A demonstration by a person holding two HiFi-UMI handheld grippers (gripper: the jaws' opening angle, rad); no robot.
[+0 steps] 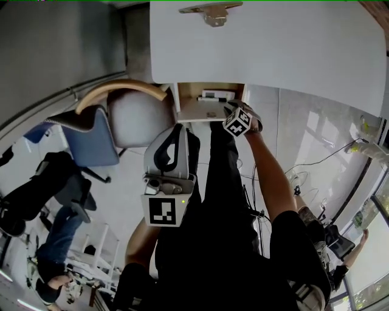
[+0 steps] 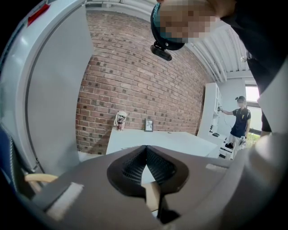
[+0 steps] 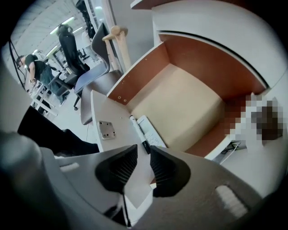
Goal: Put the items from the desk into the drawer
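**Above the open drawer — right tongs slightly parted, left tongs shut**

Under the front edge of the white worktop, at upper centre of the head view, the drawer stands pulled out. Near its front wall lie a white marker with a dark cap and, just beside it, a flat white keypad device. The rest of the drawer's pale floor is bare. The right tongs point steeply down over that front edge, jaws a narrow gap apart with nothing pinched. The left tongs sit near the person's body, jaws closed tip to tip and empty.

At centre of the left gripper view, a patterned cup and a small picture frame stand upright and apart on a white worktop by a brick wall. It is seemingly the same worktop, and they are not yet moved. The cup looks light and rigid; a grip across its rim should hold, though a smooth wall may slip. The frame looks thin and probably fragile — best taken by its top edge.

Left of the drawer in the head view, a wood-backed chair stands close, with a blue chair beyond it. The person's dark-trousered legs crowd the drawer front. The worktop overhangs the drawer's rear, so things likely must go in near the front. A small metal-looking object sits at the top edge; what it is cannot be told.
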